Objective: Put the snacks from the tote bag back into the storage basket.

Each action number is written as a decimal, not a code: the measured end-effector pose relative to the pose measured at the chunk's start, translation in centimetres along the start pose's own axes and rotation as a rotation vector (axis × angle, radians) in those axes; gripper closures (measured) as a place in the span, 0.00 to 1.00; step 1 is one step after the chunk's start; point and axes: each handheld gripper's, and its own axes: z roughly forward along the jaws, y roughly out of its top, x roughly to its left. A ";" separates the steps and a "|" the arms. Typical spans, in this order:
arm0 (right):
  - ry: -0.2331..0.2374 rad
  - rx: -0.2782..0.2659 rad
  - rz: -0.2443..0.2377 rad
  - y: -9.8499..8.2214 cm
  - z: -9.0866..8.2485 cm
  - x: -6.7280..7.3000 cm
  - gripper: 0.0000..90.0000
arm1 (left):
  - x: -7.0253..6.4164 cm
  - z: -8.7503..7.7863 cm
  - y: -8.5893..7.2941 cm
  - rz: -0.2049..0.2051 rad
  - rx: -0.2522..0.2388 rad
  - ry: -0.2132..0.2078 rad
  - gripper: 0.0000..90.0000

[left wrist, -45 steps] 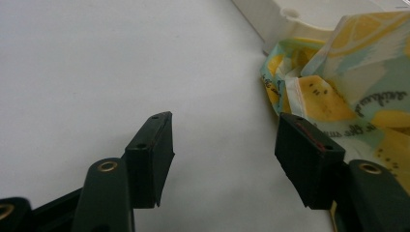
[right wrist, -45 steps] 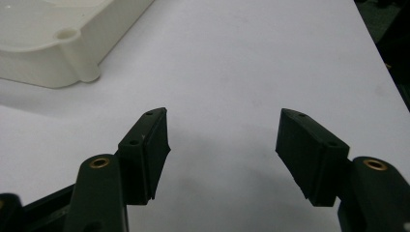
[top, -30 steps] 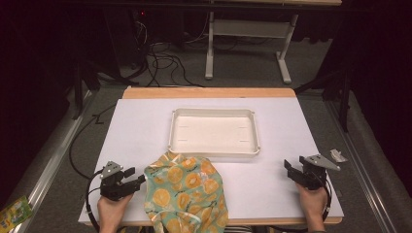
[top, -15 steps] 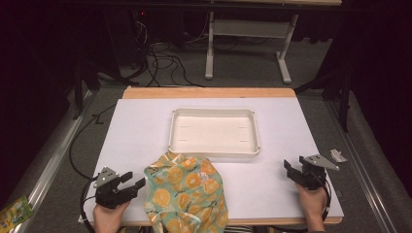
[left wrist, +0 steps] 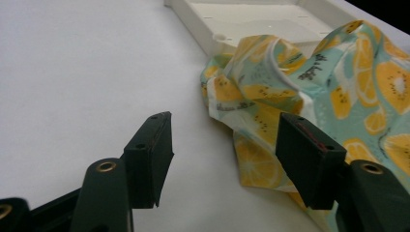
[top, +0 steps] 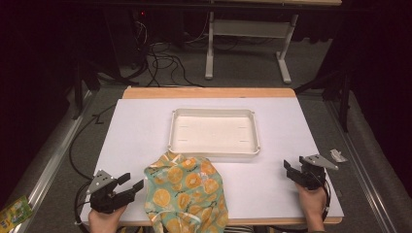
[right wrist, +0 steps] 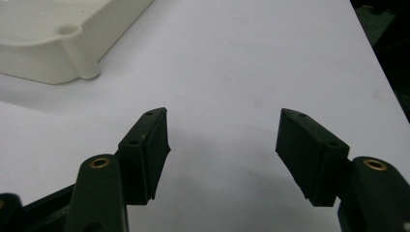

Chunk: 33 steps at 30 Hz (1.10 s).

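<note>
a white table (top: 145, 131) with a wooden far edge takes up the middle of the high view, grey floor and loose cables beyond it. a shallow white tray (top: 214, 151) sits near the table's centre. a crumpled cloth (top: 187, 191) printed with orange slices lies at the near edge, its far tip touching or just short of the tray's near wall, hard to tell which. the left gripper (top: 127, 186) rests just left of the cloth, jaws spread wide; in the left gripper view the cloth (left wrist: 309, 82) bunches by the right-hand jaw, the tray (left wrist: 203, 36) behind it. the right gripper (top: 290, 168) sits near the right edge, jaws apart over bare table, holding nothing.
</note>
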 end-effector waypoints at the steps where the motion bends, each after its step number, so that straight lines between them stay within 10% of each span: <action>1: -0.002 0.000 0.001 0.0 0.0 0.0 0.41 | -0.2 -0.1 0.1 0.004 -0.003 -0.007 0.42; 19: -0.003 0.001 -0.001 0.0 0.1 0.0 0.41 | -3.0 2.0 1.3 0.099 0.055 -0.086 0.41; 33: -0.005 0.007 -0.012 0.0 0.1 0.1 0.41 | -4.3 3.2 2.0 0.157 0.050 -0.155 0.80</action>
